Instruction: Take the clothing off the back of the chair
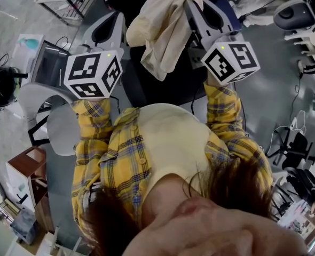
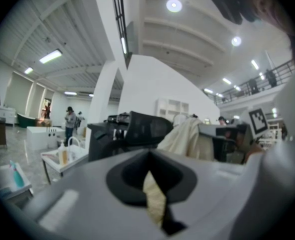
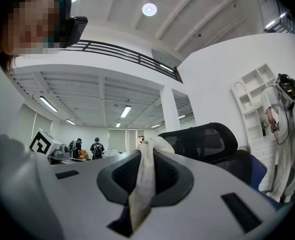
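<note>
While my right tongs (image 3: 141,184) are clamped on the cream clothing (image 1: 165,33), it hangs above the chair (image 3: 212,144).
Left tongs (image 2: 155,201) look closed, with an unidentified pale sliver in the slot, apart from the clothing. Step, I judge: lift-off. Next: carry it clear of the chair back. No legible writing; marker cubes (image 1: 93,73) only.

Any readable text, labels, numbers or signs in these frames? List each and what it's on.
No readable words or numbers in any view.
Left marker cube and right marker cube: black-and-white square patterns only, no letters.
Clothing: no print visible.
Clutter at the head view's lower right: any print is too small to read.
</note>
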